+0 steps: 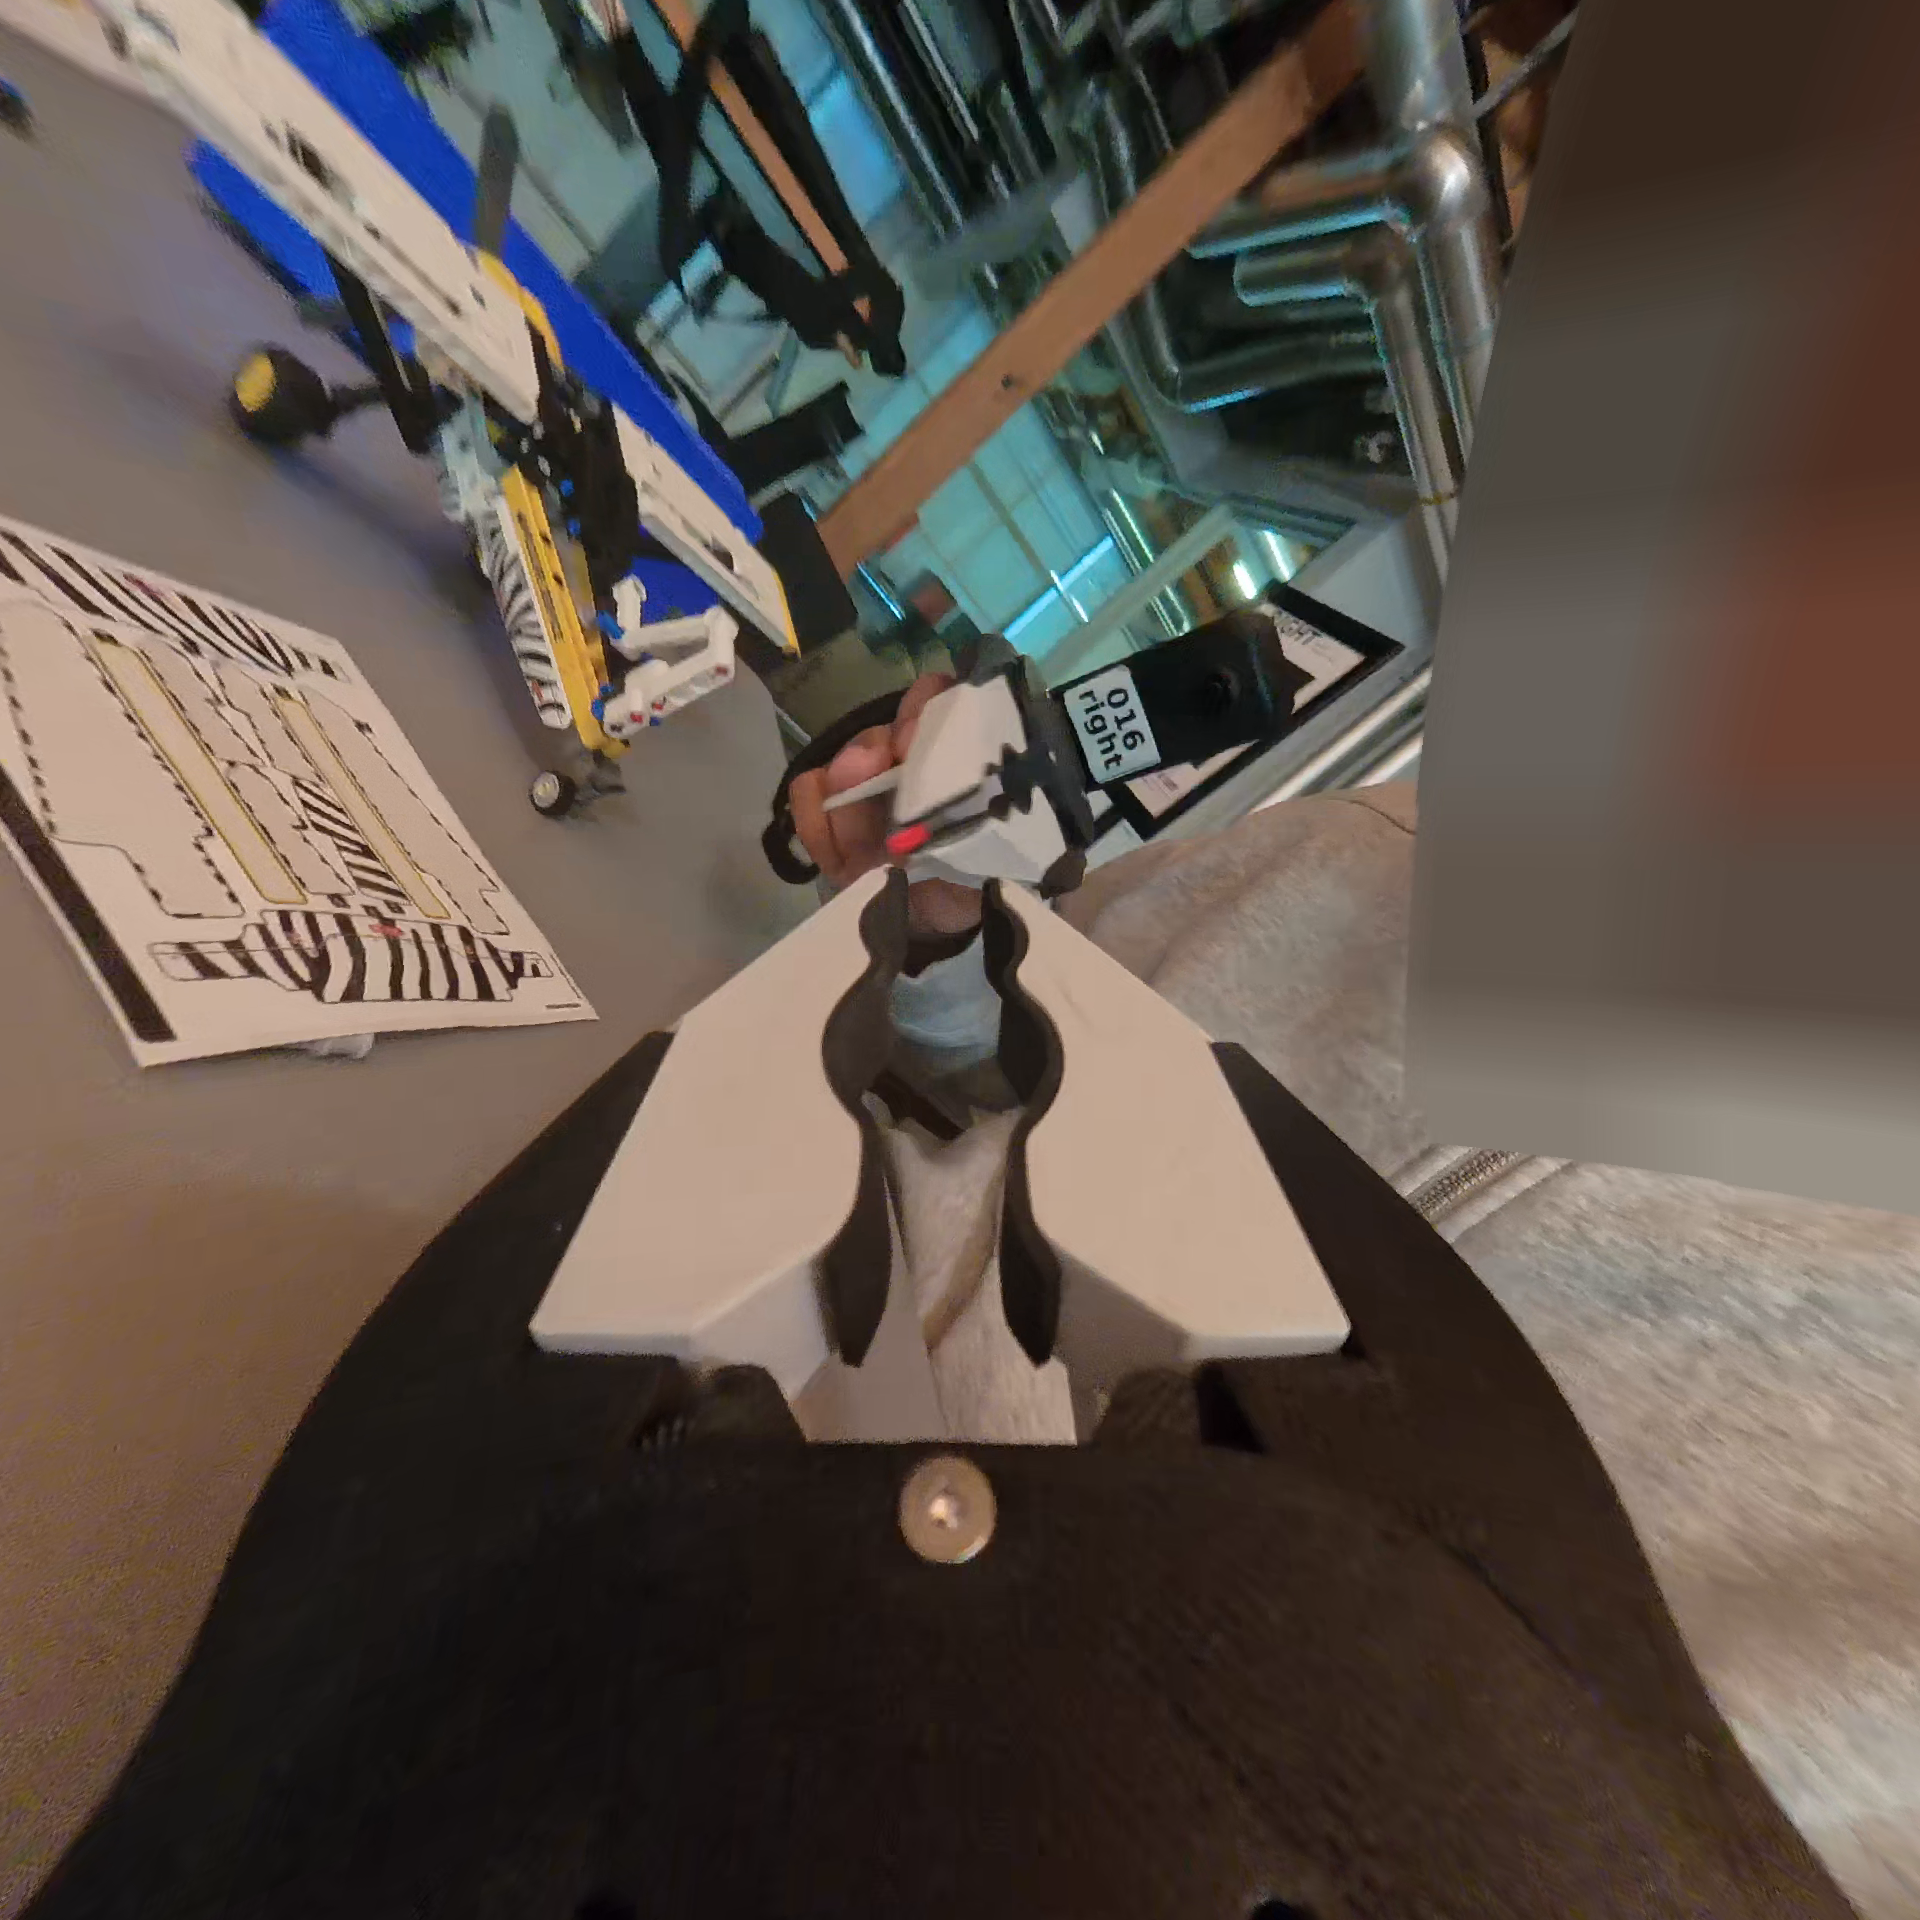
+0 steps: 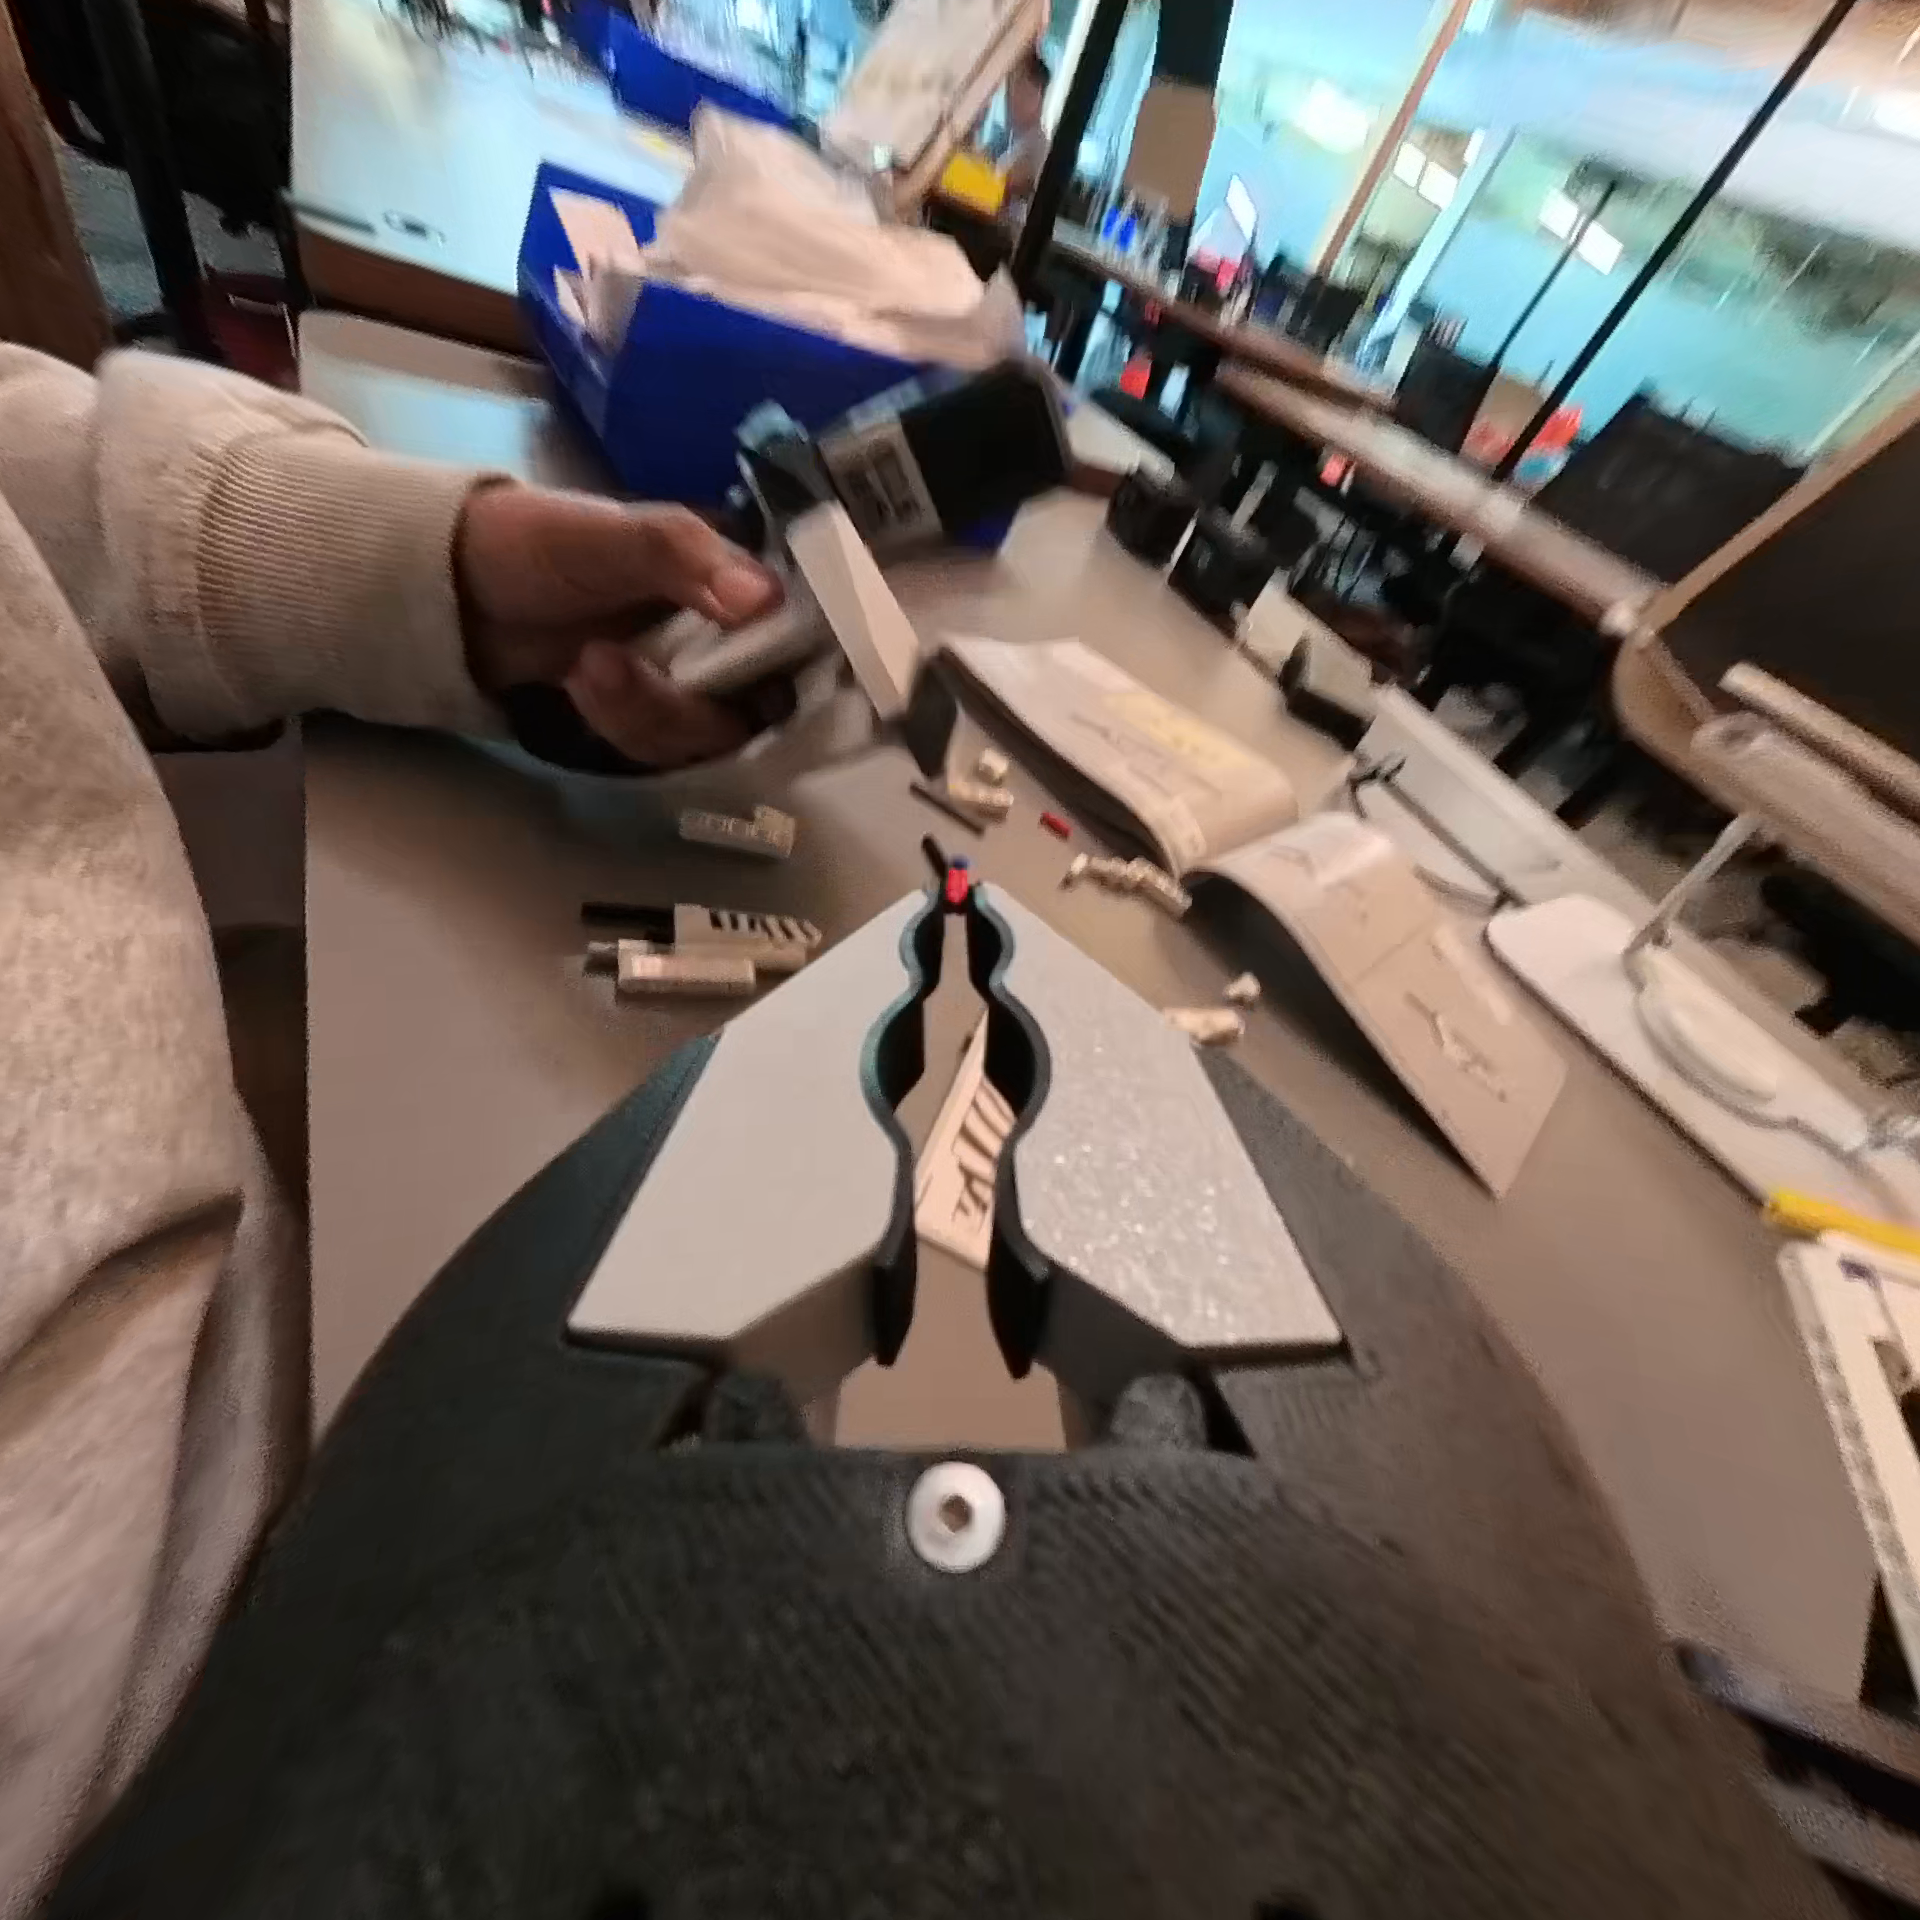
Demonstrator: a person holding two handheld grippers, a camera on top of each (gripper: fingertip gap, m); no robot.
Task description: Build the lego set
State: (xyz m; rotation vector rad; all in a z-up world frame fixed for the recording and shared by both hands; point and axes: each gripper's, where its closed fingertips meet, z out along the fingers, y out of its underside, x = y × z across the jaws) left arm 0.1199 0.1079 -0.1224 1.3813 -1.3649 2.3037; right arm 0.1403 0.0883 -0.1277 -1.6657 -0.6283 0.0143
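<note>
Both tools nearly together: right tool pinches red pin; left tool empty.

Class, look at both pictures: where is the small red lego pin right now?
The red pin is pinched at the tip of the right claw, held above the grey table; in the left wrist view it shows mid-frame, right of the sticker sheet.

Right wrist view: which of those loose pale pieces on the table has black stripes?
The striped piece left of the tongs' tips, above a plain pale bar. The block farther back looks plain.
</note>
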